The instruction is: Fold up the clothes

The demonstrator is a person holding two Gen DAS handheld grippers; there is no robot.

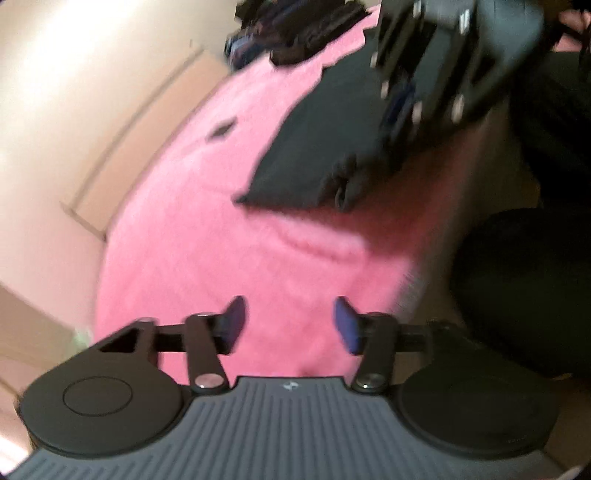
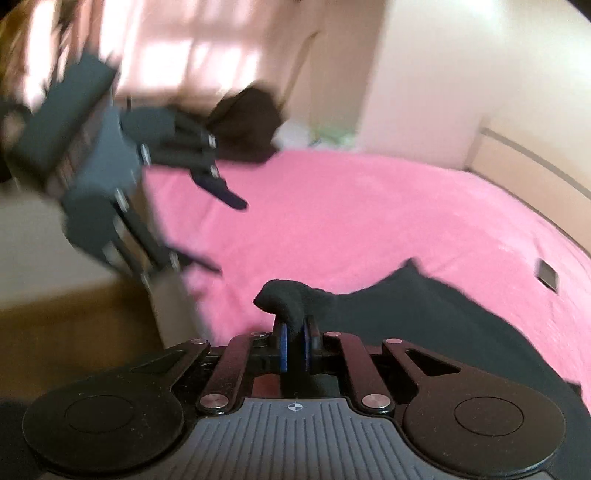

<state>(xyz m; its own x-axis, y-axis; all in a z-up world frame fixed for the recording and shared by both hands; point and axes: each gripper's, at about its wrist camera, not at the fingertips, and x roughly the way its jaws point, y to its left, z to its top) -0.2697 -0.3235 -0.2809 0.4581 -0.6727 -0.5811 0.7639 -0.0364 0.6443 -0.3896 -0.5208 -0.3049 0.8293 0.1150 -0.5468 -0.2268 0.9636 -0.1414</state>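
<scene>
A black garment lies on the pink bedspread. My right gripper is shut on a bunched corner of it, and the cloth sticks up between the blue pads. In the left wrist view the right gripper hangs over the garment's near corner, blurred. My left gripper is open above bare pink cover, with nothing between its blue pads. In the right wrist view the left gripper is blurred at the left, fingers spread, above the bed's edge.
A pile of dark clothes sits at the far end of the bed. A small dark flat object lies on the cover. Pale walls and a wooden headboard border the bed. A person's dark-clad leg is at the right.
</scene>
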